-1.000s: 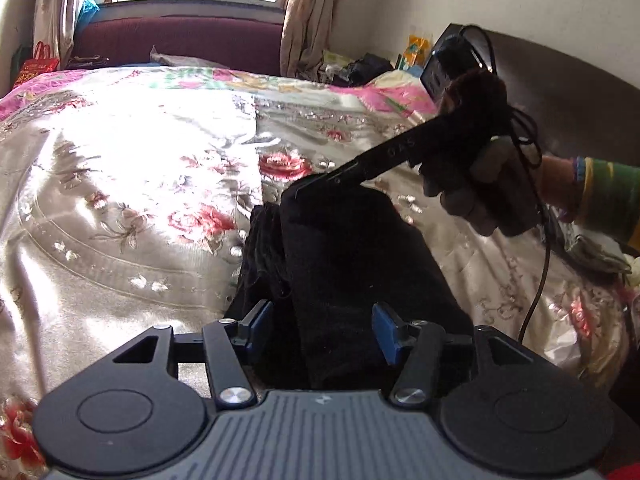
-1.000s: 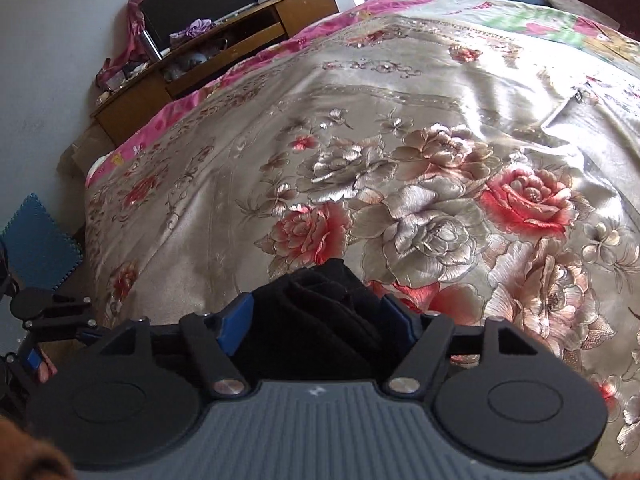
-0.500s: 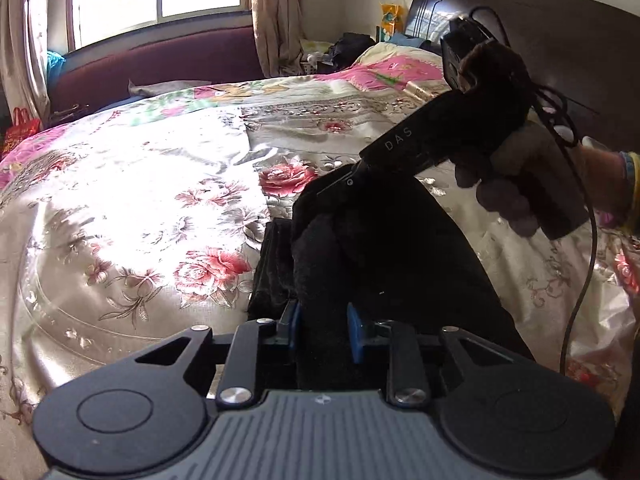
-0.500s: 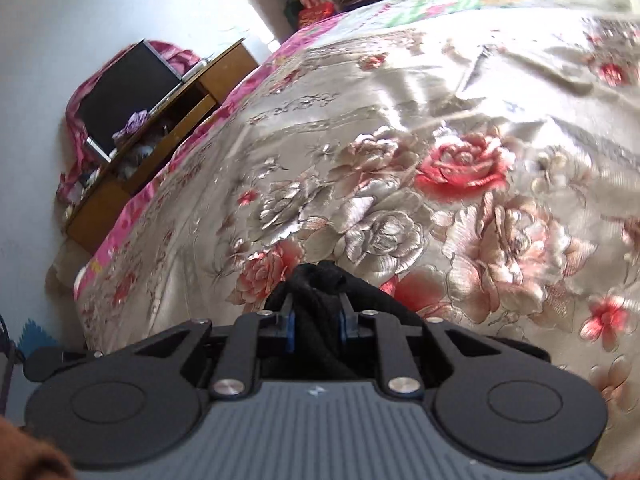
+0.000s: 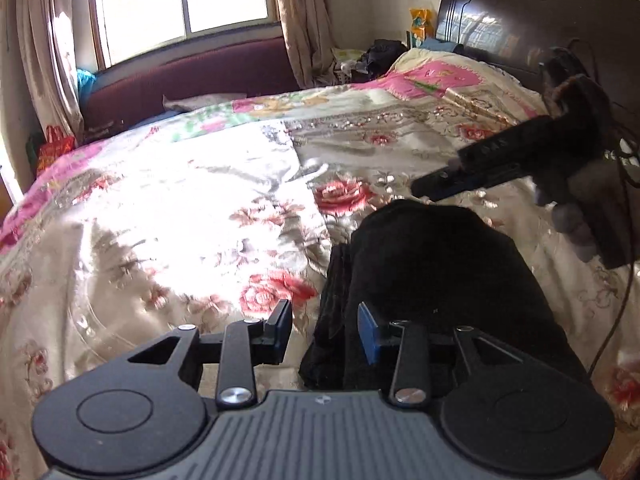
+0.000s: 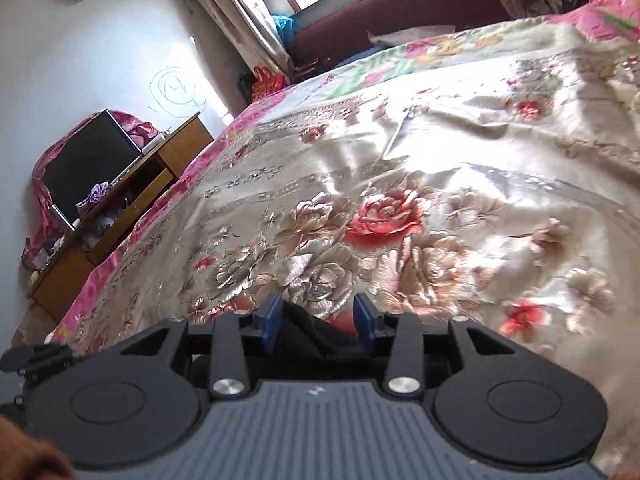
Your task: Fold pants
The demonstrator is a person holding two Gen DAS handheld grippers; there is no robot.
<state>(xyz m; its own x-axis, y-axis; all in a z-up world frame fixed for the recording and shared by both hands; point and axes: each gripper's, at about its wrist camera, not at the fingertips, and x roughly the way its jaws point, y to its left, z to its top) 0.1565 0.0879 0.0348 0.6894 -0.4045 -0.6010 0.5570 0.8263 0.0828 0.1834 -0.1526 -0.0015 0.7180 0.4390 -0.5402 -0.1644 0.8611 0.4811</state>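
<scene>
The black pants (image 5: 436,280) lie folded in a thick bundle on the floral bedspread (image 5: 192,208). My left gripper (image 5: 325,332) is open, its fingers astride the bundle's near left edge without gripping it. My right gripper shows in the left wrist view (image 5: 424,194) just above the bundle's far end. In the right wrist view my right gripper (image 6: 316,320) is open, with a bit of the black pants (image 6: 316,336) low between its fingers.
A dark headboard (image 5: 540,20) and pillows stand at the far right. A maroon window seat (image 5: 192,76) runs under the window. A wooden TV stand (image 6: 112,208) with a black screen stands beside the bed. A cable (image 5: 616,320) hangs from the right gripper.
Both grippers were shut on the pants half a second ago and have opened. The bundle now rests on the bed, and the right gripper has lifted off its far end.
</scene>
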